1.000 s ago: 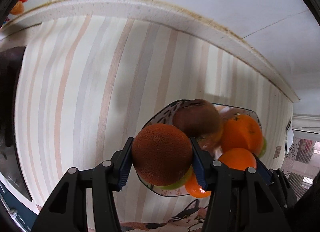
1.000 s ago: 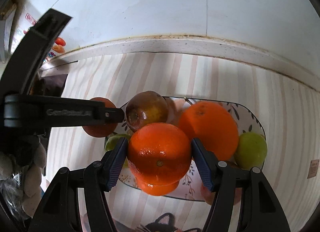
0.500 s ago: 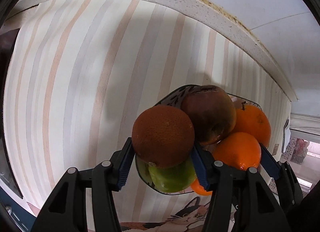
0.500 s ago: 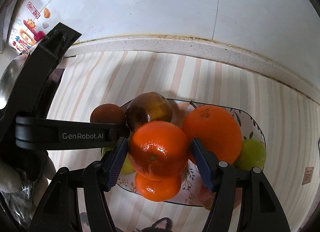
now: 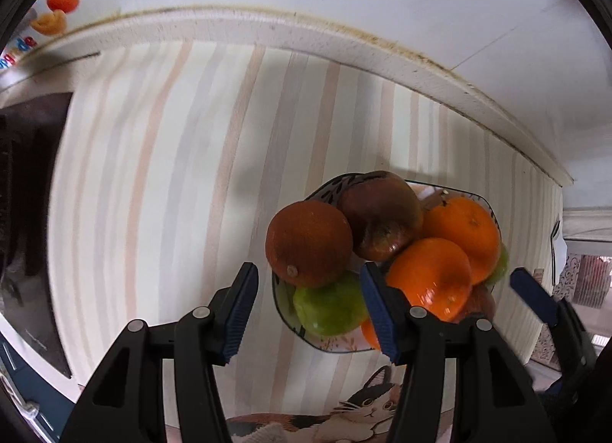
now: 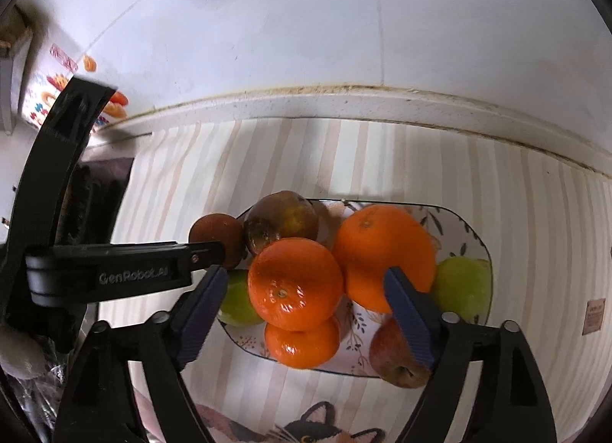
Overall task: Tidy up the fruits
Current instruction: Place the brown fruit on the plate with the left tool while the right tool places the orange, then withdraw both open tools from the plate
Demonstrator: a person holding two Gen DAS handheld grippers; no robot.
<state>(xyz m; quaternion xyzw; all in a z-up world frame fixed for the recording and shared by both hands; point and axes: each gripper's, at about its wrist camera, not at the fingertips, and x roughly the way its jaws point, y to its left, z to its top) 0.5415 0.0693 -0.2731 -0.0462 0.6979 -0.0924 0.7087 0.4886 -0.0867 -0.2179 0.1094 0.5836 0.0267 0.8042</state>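
Pile: fruits heaped on the plate [image 6: 472, 238], at the near side of the striped surface [image 5: 160, 160]
Top orange [image 6: 295, 284]: firm, smooth, rolls easily; grip across its middle
Right gripper [image 6: 306, 301]: jaws opening, clear of that orange
Left gripper [image 5: 306, 305]: parted, empty, dark orange [image 5: 309, 243] just beyond

"GenRobot.AI" in pale letters on the left claw's black arm [image 6: 114, 274], other labels unreadable

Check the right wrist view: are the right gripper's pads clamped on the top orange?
No. The right gripper is opening, and both pads stand clear of the top orange, which rests on the pile in the plate.
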